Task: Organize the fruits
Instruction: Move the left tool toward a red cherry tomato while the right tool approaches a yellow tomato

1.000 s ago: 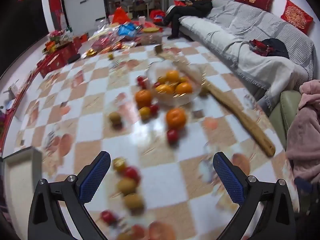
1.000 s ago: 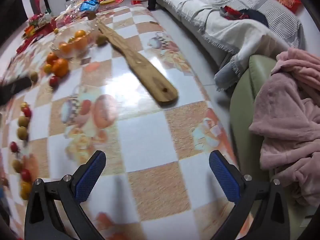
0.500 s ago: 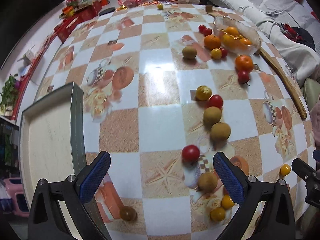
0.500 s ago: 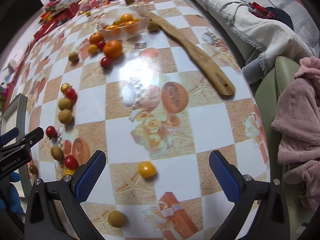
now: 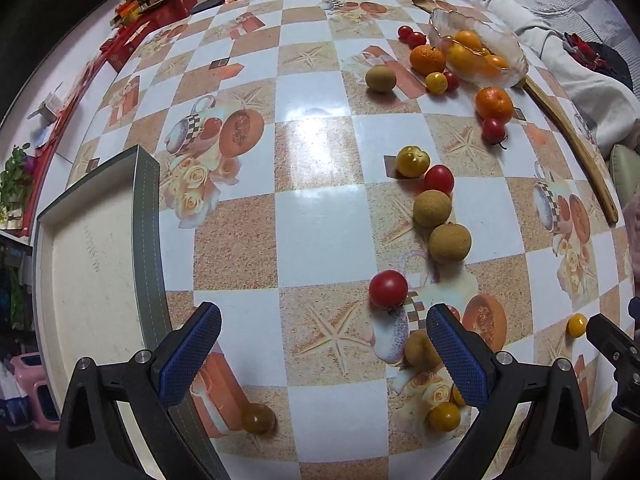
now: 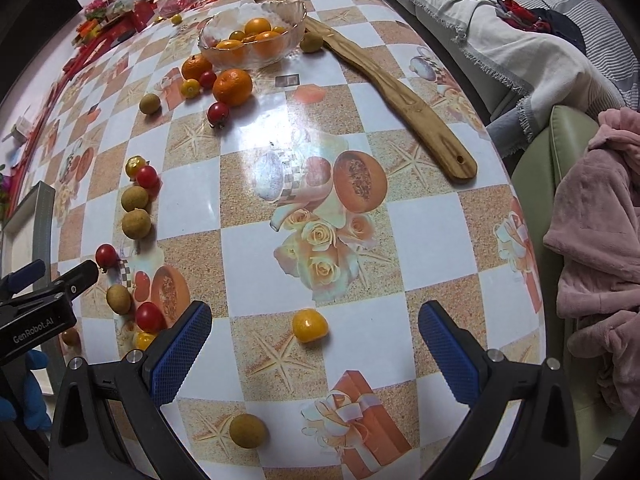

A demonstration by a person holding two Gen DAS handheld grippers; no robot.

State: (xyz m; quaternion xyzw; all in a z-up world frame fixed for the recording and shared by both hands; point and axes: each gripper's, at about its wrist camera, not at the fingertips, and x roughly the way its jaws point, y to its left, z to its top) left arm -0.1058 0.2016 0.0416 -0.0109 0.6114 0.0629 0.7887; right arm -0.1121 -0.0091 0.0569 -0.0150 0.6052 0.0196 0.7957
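Small fruits lie scattered over a checkered table. In the left wrist view my left gripper (image 5: 323, 338) is open above the near table, a red cherry tomato (image 5: 388, 289) just ahead of its right finger and brown longans (image 5: 449, 243) beyond. A glass bowl (image 5: 506, 77) holding oranges stands far right, a loose mandarin (image 5: 493, 105) beside it. In the right wrist view my right gripper (image 6: 314, 340) is open, with a yellow kumquat (image 6: 309, 325) between its fingers on the table and a longan (image 6: 247, 430) nearer. The glass bowl (image 6: 224, 54) is at the far end.
A shallow grey-rimmed tray (image 5: 145, 216) sits at the table's left edge. A long wooden paddle (image 6: 394, 94) lies from the bowl towards the right edge. A sofa (image 6: 520, 36), a green chair with a pink blanket (image 6: 596, 236) stand right. Red packages clutter the far left.
Both grippers pulled back and tilted down toward the near part of the table; the near fruits, kumquat and tray came into view. Both stayed open.
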